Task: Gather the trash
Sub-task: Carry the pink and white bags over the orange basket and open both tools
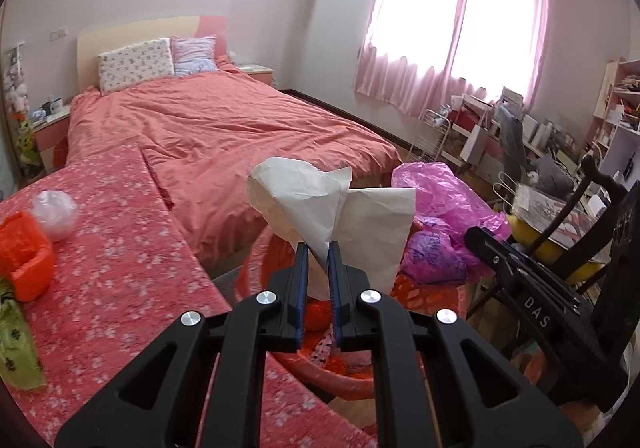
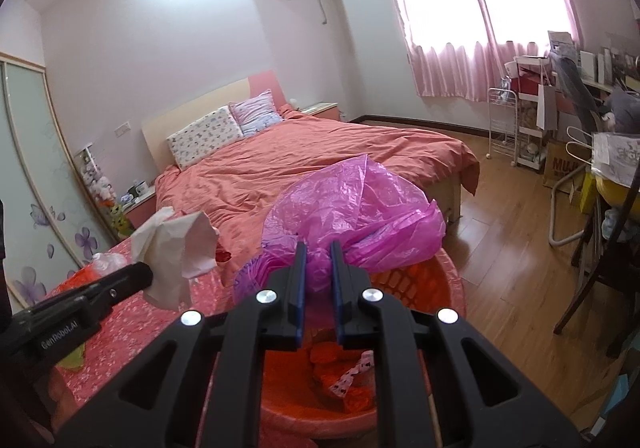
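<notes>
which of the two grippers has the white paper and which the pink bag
The left gripper is shut on the crumpled white paper; the right gripper is shut on the pink plastic bag over the red basket.

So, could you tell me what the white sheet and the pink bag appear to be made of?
White sheet: seemingly thin matte paper, holding sharp creases where the left gripper pinches it. Pink bag: likely thin plastic film, glossy, translucent and finely wrinkled, bunched in the right gripper.
</notes>
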`<state>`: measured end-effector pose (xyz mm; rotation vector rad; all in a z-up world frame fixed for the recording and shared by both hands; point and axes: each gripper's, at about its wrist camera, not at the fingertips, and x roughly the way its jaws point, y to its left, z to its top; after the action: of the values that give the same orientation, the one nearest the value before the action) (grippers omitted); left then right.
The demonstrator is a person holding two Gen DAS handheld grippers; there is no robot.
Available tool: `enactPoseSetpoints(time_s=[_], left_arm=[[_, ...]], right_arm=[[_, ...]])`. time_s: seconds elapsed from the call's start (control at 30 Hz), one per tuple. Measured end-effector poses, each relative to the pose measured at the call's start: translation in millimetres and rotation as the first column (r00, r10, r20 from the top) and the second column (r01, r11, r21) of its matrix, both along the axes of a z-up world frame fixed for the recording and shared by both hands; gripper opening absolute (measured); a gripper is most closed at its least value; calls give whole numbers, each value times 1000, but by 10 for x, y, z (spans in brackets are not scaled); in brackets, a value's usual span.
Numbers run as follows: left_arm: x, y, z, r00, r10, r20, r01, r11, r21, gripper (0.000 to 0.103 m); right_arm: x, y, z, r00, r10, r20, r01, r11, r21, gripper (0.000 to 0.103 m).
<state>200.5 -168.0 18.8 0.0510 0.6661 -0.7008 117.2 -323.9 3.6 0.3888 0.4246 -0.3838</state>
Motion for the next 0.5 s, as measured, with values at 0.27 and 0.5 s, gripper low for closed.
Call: enactPoseSetpoints(time_s=[0.27,0.5], left_arm=[[65,-142,-129,999,-19,-46,19,1000,9,10],[106,-167,-226,997,-2,-81,4,1000,23,14]], right_arm=[[62,-91,-124,1000,-18,-11,18,1000,21,12],[152,-167,-159,1000,-10,-11,11,998,67,16]])
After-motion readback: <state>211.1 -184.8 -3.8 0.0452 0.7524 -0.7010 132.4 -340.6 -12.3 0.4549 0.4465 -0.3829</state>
